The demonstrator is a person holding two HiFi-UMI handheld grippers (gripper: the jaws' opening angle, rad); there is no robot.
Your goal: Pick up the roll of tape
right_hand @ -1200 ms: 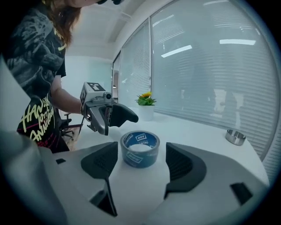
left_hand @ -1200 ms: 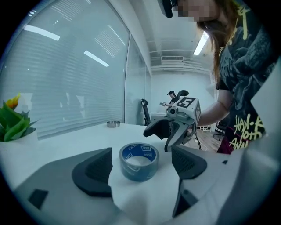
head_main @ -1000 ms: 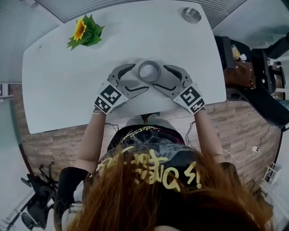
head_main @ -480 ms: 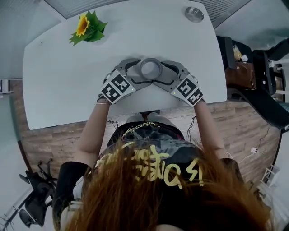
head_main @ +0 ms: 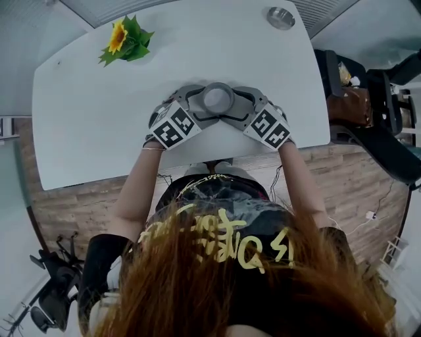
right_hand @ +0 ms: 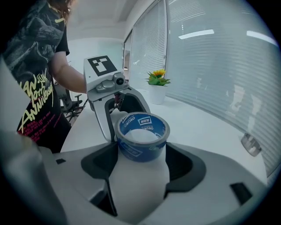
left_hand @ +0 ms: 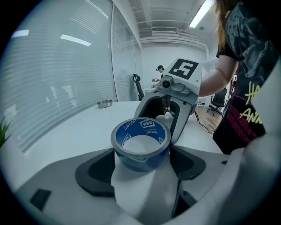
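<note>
Jaws of my left tongs (left_hand: 141, 154) and right tongs (right_hand: 141, 154) stand wide around the roll of tape (head_main: 218, 99) on the tabletop (head_main: 85, 125), pads just beside it. The left pair has just been closing a little, and each tongs faces the other across the roll. Sunflower (head_main: 125, 41) and metal bowl (head_main: 281, 18) sit well apart.

A blue tape roll (left_hand: 141, 137) stands on the white table (left_hand: 74, 129). The left gripper (left_hand: 141, 151) has it between its jaws, which have just been closing.

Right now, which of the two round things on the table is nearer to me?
The blue roll of tape, at the near edge of the table directly before you; the small metal bowl stands off at the far right corner.
</note>
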